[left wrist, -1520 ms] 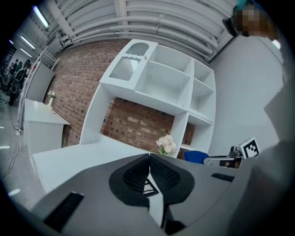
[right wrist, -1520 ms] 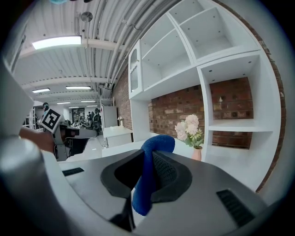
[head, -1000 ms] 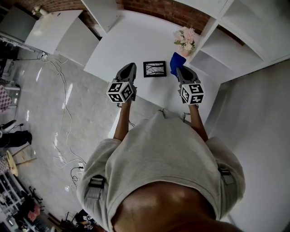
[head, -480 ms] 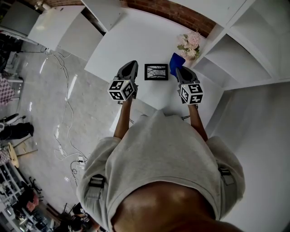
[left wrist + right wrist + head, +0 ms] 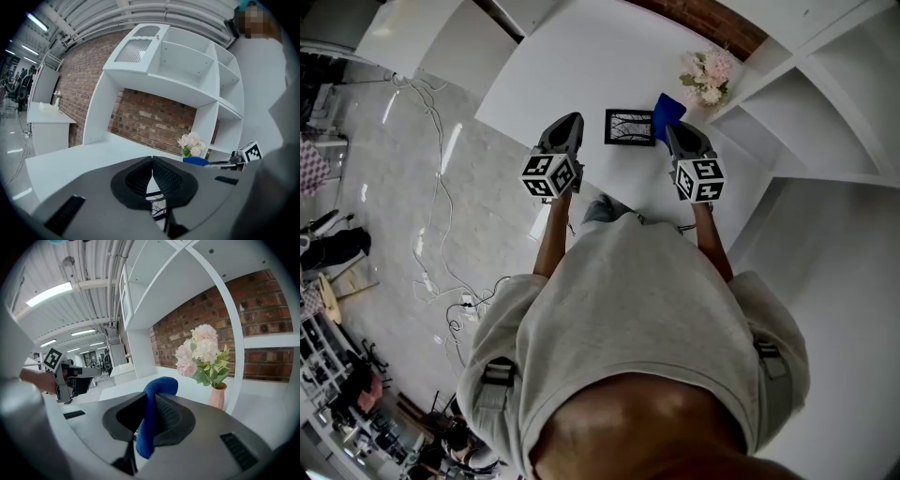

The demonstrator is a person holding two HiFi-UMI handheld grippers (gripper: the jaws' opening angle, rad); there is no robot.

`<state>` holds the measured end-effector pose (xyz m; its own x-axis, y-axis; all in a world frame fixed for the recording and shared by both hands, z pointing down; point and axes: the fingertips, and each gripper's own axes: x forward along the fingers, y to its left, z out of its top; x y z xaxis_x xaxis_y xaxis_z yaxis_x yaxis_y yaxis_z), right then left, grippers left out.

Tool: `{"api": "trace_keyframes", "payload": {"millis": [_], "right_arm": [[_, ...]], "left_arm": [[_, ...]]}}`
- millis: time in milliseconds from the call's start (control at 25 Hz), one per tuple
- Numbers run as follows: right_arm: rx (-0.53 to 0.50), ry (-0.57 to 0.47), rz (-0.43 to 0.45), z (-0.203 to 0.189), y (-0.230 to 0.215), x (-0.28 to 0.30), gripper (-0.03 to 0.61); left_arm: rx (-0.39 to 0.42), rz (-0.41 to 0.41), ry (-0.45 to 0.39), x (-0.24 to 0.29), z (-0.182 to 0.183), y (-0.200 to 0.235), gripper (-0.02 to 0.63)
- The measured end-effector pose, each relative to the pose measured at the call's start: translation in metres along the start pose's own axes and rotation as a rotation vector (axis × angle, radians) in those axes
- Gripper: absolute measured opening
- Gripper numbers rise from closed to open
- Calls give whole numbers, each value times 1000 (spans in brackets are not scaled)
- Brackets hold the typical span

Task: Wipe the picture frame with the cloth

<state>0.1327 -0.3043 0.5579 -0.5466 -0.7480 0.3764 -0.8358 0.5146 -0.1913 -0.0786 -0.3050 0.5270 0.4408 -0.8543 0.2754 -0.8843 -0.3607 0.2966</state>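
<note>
A small black picture frame lies flat on the white table, between the two grippers. My right gripper is shut on a blue cloth, which sticks up out of the jaws just right of the frame. My left gripper hovers left of the frame with its jaws closed on nothing. A piece of the frame shows under the left jaws.
A pink vase of pale flowers stands at the table's back right, close to the cloth. White shelving rises to the right. Brick wall lies behind. Cables trail on the floor at left.
Both grippers have stayed beside the frame while the head view shifted, so the table and frame sit slightly higher in the picture. The cloth remains held.
</note>
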Motion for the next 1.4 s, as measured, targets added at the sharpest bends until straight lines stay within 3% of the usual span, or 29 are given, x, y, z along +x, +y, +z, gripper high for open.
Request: {"api": "trace_keyframes", "payload": {"millis": [640, 840, 1400], "right_arm": [[19, 106, -16, -27, 27, 40, 61], [55, 114, 36, -28, 48, 69, 61], [22, 157, 186, -31, 114, 159, 61]], "left_arm": [[-58, -50, 96, 4, -40, 40, 17], [-85, -59, 123, 7, -53, 54, 17], [-119, -21, 132, -12, -56, 96, 18]]}}
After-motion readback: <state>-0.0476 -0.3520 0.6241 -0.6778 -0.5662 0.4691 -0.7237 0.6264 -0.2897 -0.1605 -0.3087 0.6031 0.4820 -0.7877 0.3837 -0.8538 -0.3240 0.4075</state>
